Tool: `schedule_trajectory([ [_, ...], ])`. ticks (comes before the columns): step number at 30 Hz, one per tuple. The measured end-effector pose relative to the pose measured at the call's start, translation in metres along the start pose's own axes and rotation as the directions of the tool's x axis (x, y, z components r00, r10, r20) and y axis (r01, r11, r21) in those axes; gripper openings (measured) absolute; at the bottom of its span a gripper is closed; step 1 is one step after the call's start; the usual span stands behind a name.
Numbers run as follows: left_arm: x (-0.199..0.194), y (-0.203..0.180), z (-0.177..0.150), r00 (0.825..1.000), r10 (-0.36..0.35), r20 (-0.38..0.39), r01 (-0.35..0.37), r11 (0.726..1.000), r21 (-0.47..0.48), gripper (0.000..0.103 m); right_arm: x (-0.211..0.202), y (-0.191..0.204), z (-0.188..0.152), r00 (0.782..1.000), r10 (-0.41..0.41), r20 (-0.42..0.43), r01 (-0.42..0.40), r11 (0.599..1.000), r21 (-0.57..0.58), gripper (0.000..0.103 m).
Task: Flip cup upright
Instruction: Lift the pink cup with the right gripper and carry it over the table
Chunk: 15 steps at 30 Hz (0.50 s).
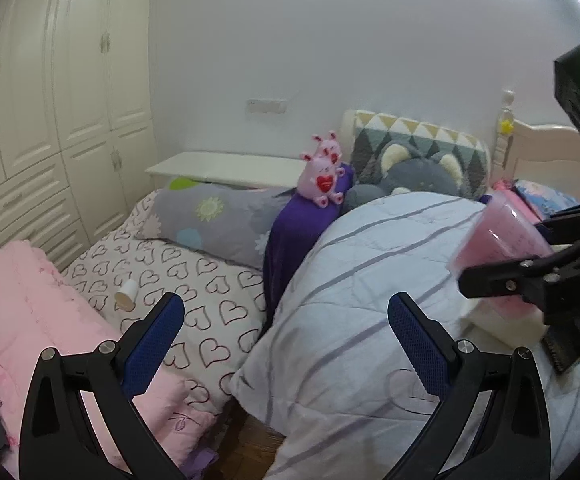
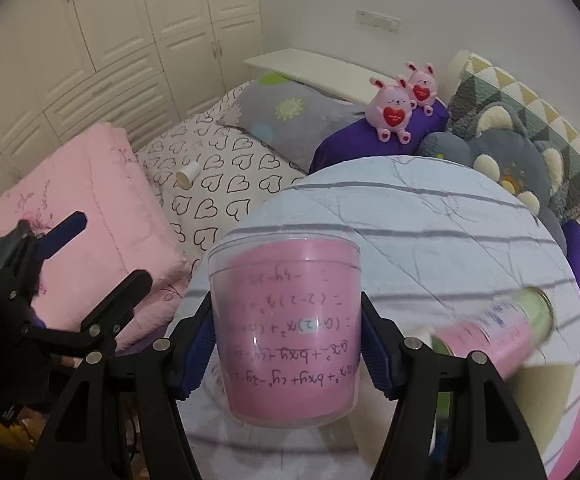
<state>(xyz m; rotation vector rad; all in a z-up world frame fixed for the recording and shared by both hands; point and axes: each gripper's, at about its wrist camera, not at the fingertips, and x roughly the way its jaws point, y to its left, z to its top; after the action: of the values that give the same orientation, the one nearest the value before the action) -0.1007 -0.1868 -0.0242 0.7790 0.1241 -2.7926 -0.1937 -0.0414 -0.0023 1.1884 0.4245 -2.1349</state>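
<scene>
Over the striped quilt (image 2: 429,216), the right gripper (image 2: 286,344) clamps the pink cup (image 2: 286,332) mid-flip, print inverted; left gripper (image 1: 286,320) gapes empty. Next: finish turning, set down.

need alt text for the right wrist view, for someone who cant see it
The right claw grips a pink cup by its sides above a striped pale quilt, the cup's handwritten equations reading upside down. The open left claw hangs at left near a pink folded blanket; two pink plush bunnies sit behind.
</scene>
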Motion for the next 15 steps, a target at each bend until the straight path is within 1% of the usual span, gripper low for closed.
schedule_trajectory([
  [4,-0.01,-0.019,-0.001,0.999,-0.041,0.004,0.041,0.999,0.032,0.103,-0.028,-0.001,-0.023,0.999,-0.041,0.02,0.04,0.998,0.046,0.065],
  [7,-0.014,-0.04,-0.004,0.996,-0.091,-0.012,0.092,0.994,0.066,0.103,-0.045,-0.007,-0.043,0.997,-0.073,0.037,0.069,0.992,0.106,0.065],
  [9,-0.017,-0.054,-0.006,0.994,-0.109,-0.02,0.111,0.99,0.091,0.103,-0.054,-0.013,-0.059,0.993,-0.104,0.048,0.095,0.981,0.168,0.065],
  [12,-0.024,-0.074,-0.009,0.987,-0.157,-0.019,0.158,0.98,0.121,0.103,-0.065,-0.02,-0.077,0.991,-0.123,0.06,0.105,0.966,0.237,0.066],
  [15,-0.028,-0.09,-0.014,0.984,-0.176,-0.028,0.178,0.972,0.152,0.103,-0.073,-0.028,-0.097,0.986,-0.15,0.067,0.121,0.939,0.321,0.066],
])
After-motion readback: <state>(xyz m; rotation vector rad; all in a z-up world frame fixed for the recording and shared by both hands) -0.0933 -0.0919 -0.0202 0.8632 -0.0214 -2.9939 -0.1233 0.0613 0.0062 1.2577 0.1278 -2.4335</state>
